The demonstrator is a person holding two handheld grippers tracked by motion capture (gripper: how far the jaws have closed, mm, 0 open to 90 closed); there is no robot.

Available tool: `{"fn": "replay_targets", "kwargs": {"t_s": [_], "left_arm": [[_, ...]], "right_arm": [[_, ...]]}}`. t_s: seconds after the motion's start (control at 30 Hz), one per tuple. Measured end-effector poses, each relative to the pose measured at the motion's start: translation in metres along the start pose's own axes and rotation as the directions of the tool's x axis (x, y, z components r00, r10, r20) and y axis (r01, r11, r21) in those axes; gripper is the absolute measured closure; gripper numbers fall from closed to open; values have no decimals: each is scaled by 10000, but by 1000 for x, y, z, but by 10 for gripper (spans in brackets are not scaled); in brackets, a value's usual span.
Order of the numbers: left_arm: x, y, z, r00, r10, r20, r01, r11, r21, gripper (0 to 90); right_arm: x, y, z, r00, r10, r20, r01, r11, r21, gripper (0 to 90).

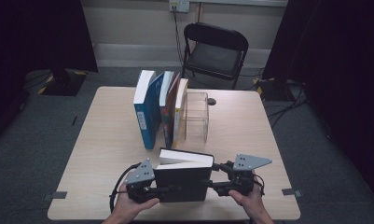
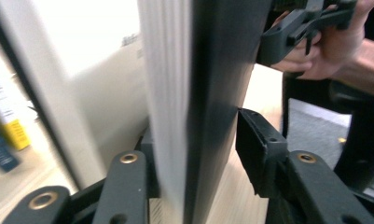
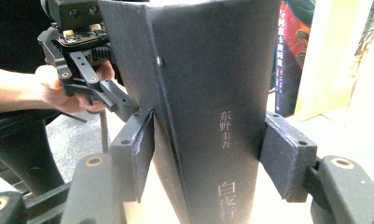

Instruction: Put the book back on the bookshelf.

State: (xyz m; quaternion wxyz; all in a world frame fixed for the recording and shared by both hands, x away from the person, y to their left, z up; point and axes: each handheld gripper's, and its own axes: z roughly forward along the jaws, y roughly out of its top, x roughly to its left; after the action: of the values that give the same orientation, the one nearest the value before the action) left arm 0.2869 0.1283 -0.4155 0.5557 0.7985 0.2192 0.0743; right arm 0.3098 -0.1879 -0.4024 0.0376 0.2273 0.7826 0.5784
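black book (image 1: 182,179) stands on the worktop (image 1: 105,140) near the edge; left tool (image 1: 168,190) brackets its page side, one pad off the cover; right tool (image 1: 216,176) clamps the spine

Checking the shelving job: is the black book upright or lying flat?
Upright, roughly: the black book stands on the table with its white page edges facing up, spine between the right gripper jaws.
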Motion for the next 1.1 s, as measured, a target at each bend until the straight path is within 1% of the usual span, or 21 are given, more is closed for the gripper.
{"fn": "replay_targets", "kwargs": {"t_s": [0.03,0.1,0.13,0.17,0.27,0.33,0.4,0.5,0.53,0.57,0.6,0.63,0.7,0.77,0.8,0.87,0.97,1.0,1.03,1.07,1.1], "left_arm": [[1,-2,-3,9999,-41,-104,41,10000,-12,568],[5,-7,-10,9991,-353,-237,350,9993,-134,543],[5,-7,-10,9991,-353,-237,350,9993,-134,528],[8,-12,-14,9980,-491,-394,490,9988,-49,519],[13,-18,-16,9959,-820,-390,822,9966,43,513],[13,-20,-15,9956,-821,-459,832,9963,217,505],[14,-22,-14,9949,-836,-565,854,9959,297,499],[16,-27,-15,9909,-1190,-635,1208,9924,246,502],[17,-28,-15,9889,-1227,-833,1258,9915,337,478],[17,-28,-15,9889,-1227,-833,1258,9915,337,441],[19,-30,-14,9869,-1436,-732,1464,9886,345,441],[21,-32,-15,9853,-1615,-565,1637,9858,364,412],[20,-32,-12,9878,-1535,-257,1547,9865,542,421],[17,-32,-8,9904,-1322,-413,1346,9891,604,396],[17,-32,-7,9902,-1326,-438,1352,9889,620,378],[19,-32,-6,9893,-1405,-392,1426,9881,576,382],[19,-31,-6,9895,-1384,-412,1406,9884,567,383],[19,-32,-6,9896,-1384,-397,1405,9885,562,383],[18,-32,-6,9898,-1369,-398,1392,9884,608,381],[18,-32,-6,9906,-1322,-353,1343,9888,652,388],[16,-32,-7,9899,-1356,-422,1381,9883,641,389]], "right_arm": [[0,0,0,10000,-8,-7,8,10000,1,395],[0,0,1,10000,-1,51,0,10000,6,394],[0,1,2,10000,-7,58,7,10000,34,389],[-1,1,3,10000,9,27,-9,10000,50,384],[-5,4,11,9998,71,-199,-66,9997,233,364],[-6,6,18,9995,4,-316,6,9994,337,346],[-4,7,24,9995,-159,-261,170,9988,460,342],[-2,6,21,9992,-223,-339,238,9987,456,394],[-1,5,20,9988,-281,-413,301,9983,501,422],[-1,5,20,9988,-281,-413,301,9983,501,422],[2,5,18,9982,-367,-469,392,9977,544,446],[8,3,15,9964,-630,-573,665,9960,601,471],[12,3,15,9955,-745,-583,782,9948,646,471],[16,3,16,9950,-841,-530,875,9940,659,463],[17,3,16,9952,-855,-474,884,9940,644,454],[19,3,19,9962,-828,-271,842,9948,567,451],[19,4,23,9966,-781,-272,794,9956,492,433],[20,4,27,9963,-809,-287,823,9953,511,431],[24,6,33,9948,-994,-237,1007,9929,635,393],[25,7,41,9947,-925,-453,951,9937,586,423],[27,7,46,9926,-1036,-629,1071,9927,558,369]]}}
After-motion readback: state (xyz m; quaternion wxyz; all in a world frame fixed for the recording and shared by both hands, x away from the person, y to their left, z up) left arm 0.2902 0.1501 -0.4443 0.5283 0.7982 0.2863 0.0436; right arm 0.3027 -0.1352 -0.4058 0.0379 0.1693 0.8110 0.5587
